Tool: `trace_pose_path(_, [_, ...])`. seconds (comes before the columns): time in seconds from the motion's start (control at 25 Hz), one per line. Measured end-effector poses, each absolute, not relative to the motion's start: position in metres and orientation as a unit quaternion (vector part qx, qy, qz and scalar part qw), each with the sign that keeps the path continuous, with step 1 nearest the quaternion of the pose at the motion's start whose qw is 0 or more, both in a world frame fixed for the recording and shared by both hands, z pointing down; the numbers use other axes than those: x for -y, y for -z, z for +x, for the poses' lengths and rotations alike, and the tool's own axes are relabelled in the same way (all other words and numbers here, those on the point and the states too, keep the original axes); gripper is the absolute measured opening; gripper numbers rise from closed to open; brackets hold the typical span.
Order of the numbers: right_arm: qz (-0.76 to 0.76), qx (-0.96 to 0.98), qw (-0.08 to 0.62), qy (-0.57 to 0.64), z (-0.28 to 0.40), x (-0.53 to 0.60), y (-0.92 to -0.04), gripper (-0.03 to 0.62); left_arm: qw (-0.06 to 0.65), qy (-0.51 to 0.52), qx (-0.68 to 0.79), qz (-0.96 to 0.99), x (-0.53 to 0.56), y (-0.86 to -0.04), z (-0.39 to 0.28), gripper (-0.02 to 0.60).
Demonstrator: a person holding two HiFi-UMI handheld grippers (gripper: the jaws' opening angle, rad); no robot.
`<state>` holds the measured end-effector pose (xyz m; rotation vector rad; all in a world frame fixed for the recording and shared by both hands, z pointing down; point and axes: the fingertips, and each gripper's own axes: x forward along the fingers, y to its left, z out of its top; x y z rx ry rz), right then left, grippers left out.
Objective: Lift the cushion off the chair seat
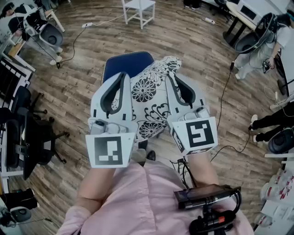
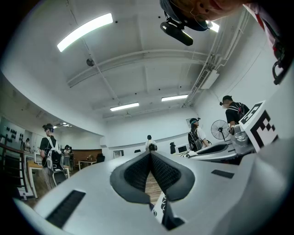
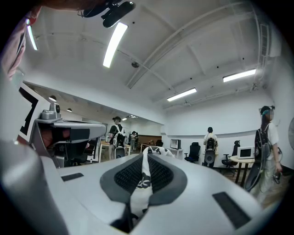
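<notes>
A white cushion (image 1: 147, 98) with black flower print hangs tilted above the blue chair seat (image 1: 125, 63), held up between both grippers. My left gripper (image 1: 123, 75) is shut at the cushion's left edge; in the left gripper view its jaws (image 2: 150, 154) meet at the tips and a strip of the cushion (image 2: 160, 210) shows low between them. My right gripper (image 1: 169, 76) is shut on the cushion's right edge. In the right gripper view the printed fabric (image 3: 141, 183) runs up between the dark pads of that gripper (image 3: 146, 153).
The floor is wood planks with cables (image 1: 226, 92) trailing across it. A white stool (image 1: 139, 8) stands beyond the chair. Black office chairs (image 1: 27, 137) crowd the left. People stand at the right (image 1: 271, 36) and far left (image 1: 41, 27).
</notes>
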<state>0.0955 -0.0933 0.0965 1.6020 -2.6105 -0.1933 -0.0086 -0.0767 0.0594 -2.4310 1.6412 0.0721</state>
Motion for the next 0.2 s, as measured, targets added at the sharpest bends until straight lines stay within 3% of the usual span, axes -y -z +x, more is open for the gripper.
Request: trace_pose_path(0.2, [0.522, 0.850, 0.037, 0.062, 0.0960, 0.0959, -0.0968, 0.021, 0.099, -0.025, -0.557, -0.824, 0.0793, -0.0608, -0.0091, 0.011])
